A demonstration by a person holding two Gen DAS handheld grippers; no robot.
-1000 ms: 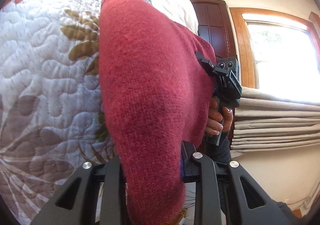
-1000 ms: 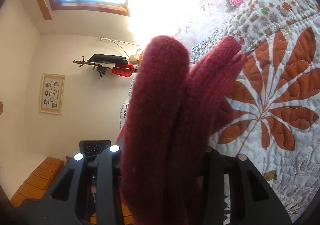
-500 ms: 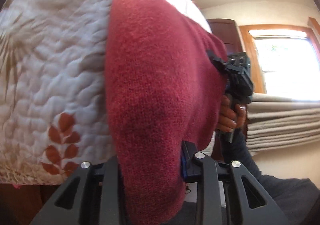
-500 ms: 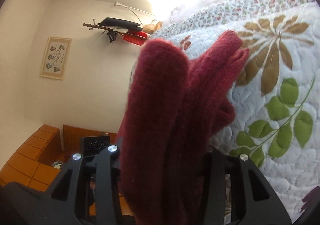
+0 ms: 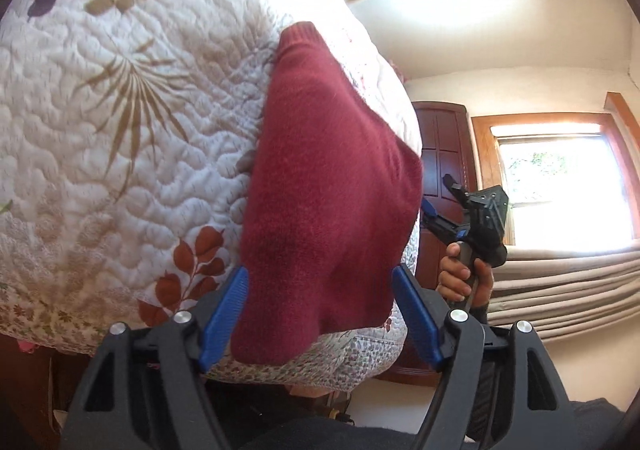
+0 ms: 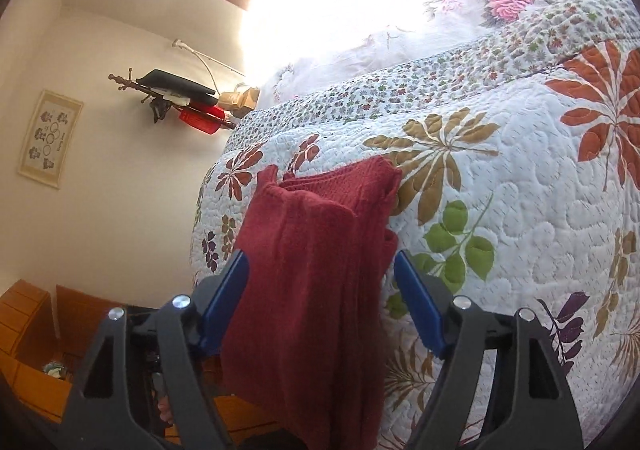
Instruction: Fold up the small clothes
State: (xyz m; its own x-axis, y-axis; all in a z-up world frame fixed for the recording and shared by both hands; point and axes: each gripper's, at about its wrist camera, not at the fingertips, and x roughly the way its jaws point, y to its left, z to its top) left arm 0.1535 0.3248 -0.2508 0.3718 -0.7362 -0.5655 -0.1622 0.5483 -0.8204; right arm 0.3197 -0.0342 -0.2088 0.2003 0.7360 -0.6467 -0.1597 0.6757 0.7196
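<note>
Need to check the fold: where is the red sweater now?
In both wrist views the red sweater lies on the floral quilt at the bed's edge, between the open fingers of each gripper.

Both grippers: black plastic frames, blue ribbed finger pads (image 5: 224, 314), silver screws (image 5: 182, 317). Hand (image 5: 460, 276) on right gripper (image 5: 472, 217) wears dark cuff.

Folded red knit garment (image 5: 328, 185) on quilt (image 5: 120, 129)

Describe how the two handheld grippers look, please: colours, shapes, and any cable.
Each gripper, left gripper and right gripper, has black angular arms with silver bolts and flat blue fingers. In the left view, a black cable runs along the frame; the hand wears a dark cuff.
</note>
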